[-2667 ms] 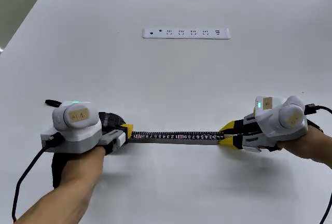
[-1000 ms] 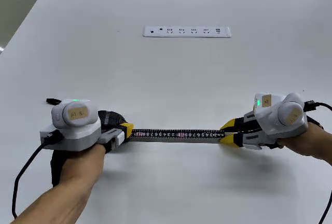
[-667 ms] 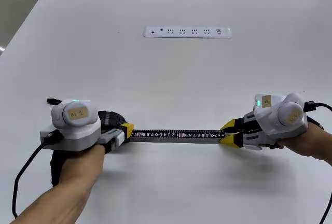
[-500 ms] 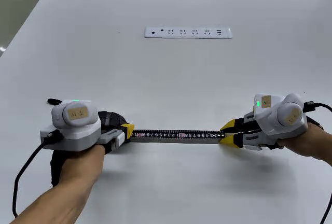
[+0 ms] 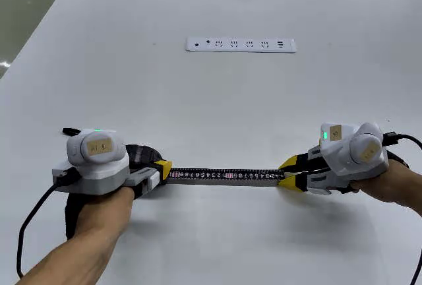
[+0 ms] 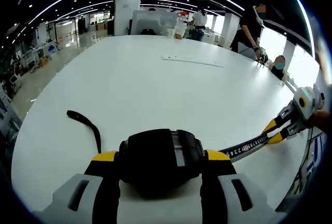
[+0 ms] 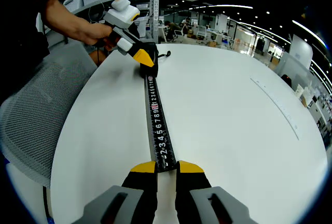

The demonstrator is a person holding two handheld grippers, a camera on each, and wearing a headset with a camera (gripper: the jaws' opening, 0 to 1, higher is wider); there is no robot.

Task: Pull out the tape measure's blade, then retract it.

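Observation:
A black tape measure case [image 6: 161, 159] sits between the yellow-tipped jaws of my left gripper [image 6: 162, 155], which is shut on it; the same case [image 5: 143, 157] shows low on the left of the white table. Its black blade [image 5: 224, 175] with white numbers runs out flat to the right. The blade [image 7: 157, 130] ends between the jaws of my right gripper [image 7: 165, 168], which is shut on its tip. That gripper [image 5: 285, 173] is at the right side of the table, and the left gripper [image 5: 161, 168] at the other end.
A white power strip [image 5: 241, 45] lies flat at the far middle of the table [image 5: 217, 107]. The case's black wrist strap [image 6: 85, 124] trails to its left. A grey mesh chair [image 7: 31, 130] stands at the table's edge. People stand beyond the far end [image 6: 249, 27].
Both grippers and the blade hold about the same spread; the right gripper has edged very slightly inward. The head camera has tilted, shifting the whole picture down.

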